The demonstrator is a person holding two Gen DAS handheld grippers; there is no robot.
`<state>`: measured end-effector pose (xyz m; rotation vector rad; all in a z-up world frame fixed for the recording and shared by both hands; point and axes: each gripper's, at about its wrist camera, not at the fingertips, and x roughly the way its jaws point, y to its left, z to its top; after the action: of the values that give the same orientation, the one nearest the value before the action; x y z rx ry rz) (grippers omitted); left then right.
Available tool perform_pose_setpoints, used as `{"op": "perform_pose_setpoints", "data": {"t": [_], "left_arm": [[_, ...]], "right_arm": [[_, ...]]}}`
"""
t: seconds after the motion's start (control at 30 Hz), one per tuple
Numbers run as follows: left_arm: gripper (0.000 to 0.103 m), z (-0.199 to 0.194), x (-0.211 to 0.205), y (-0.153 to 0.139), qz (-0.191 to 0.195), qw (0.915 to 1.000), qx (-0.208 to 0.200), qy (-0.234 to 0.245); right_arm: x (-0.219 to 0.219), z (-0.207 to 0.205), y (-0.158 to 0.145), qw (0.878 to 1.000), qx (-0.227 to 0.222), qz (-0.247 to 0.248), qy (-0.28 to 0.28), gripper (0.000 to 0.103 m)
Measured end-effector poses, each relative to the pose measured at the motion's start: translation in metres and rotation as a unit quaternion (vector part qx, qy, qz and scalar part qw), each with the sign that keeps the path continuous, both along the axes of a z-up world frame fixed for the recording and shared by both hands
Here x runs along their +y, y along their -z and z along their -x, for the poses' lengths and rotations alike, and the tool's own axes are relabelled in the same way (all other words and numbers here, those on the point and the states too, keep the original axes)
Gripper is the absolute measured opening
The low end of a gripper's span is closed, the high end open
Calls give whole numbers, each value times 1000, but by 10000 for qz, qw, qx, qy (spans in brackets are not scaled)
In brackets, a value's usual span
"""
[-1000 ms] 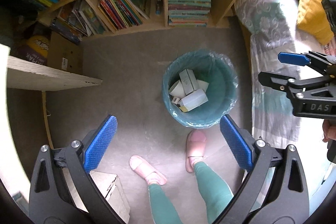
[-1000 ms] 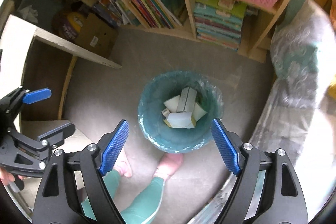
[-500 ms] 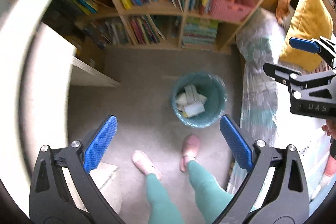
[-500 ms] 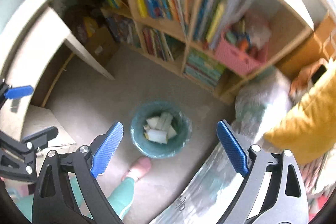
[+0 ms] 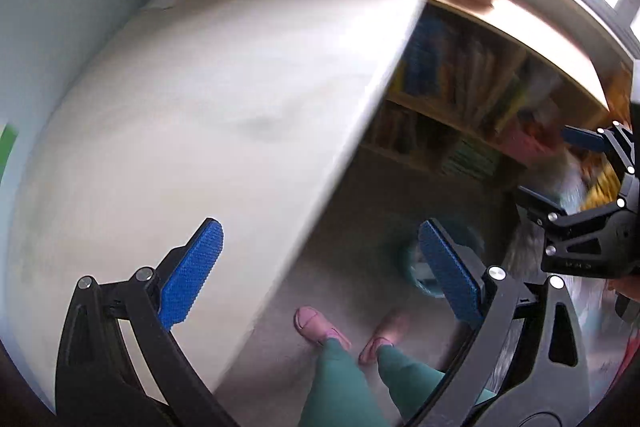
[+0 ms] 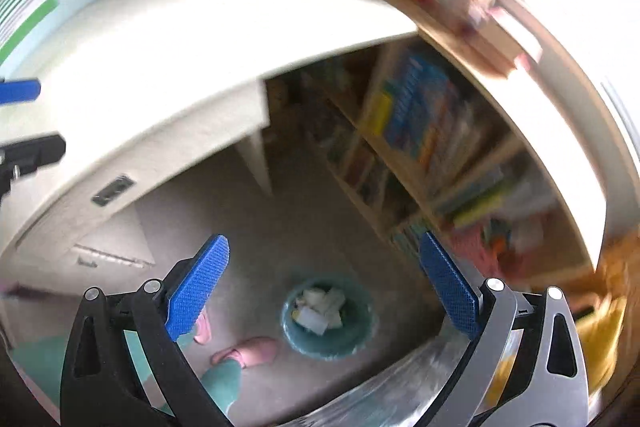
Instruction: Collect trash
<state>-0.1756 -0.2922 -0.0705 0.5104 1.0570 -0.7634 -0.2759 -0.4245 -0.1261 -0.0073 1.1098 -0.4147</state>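
Observation:
A teal-lined trash bin (image 6: 360, 339) stands on the grey floor far below, with white boxes and paper (image 6: 320, 307) in it. In the left wrist view the bin (image 5: 404, 263) is blurred and partly behind a blue pad. My left gripper (image 5: 320, 247) is open with nothing between its fingers, high over the edge of a white desk (image 5: 200, 107). My right gripper (image 6: 324, 251) hangs high above the bin; its jaws are opening and hold nothing. Each gripper shows at the edge of the other's view: the right gripper (image 5: 556, 167) and the left gripper (image 6: 28, 121).
A wooden bookshelf (image 6: 420, 127) full of books runs along the far side. The white desk (image 6: 160, 47) fills the upper left. A person's green trouser legs and pink slippers (image 5: 316, 323) stand by the bin. A patterned bed cover (image 6: 380, 387) lies at the bottom right.
Both grippers have risen well above the bin and rolled, so the bin looks much smaller. The white desk top has come into view. The right gripper's jaws have widened.

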Motion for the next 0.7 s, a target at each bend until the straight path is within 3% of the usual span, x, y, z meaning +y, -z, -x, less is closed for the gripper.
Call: {"op": "perform_pose_setpoints", "data": {"t": [0.2,0.37,0.7], "left_arm": [[96,-56,80,-22,115,9947,-195,-1003],[96,-97,149,-33,165,9837,-282,-1769],[96,-147,256,-31,233,9606,-108,-2766]], "right_arm": [[59,-67,-18,9945,-39,183,-1028,95],[112,-128,-29,9831,-81,194,-1821,95],[196,-216,-33,9622,-112,273,-2708,95]]}}
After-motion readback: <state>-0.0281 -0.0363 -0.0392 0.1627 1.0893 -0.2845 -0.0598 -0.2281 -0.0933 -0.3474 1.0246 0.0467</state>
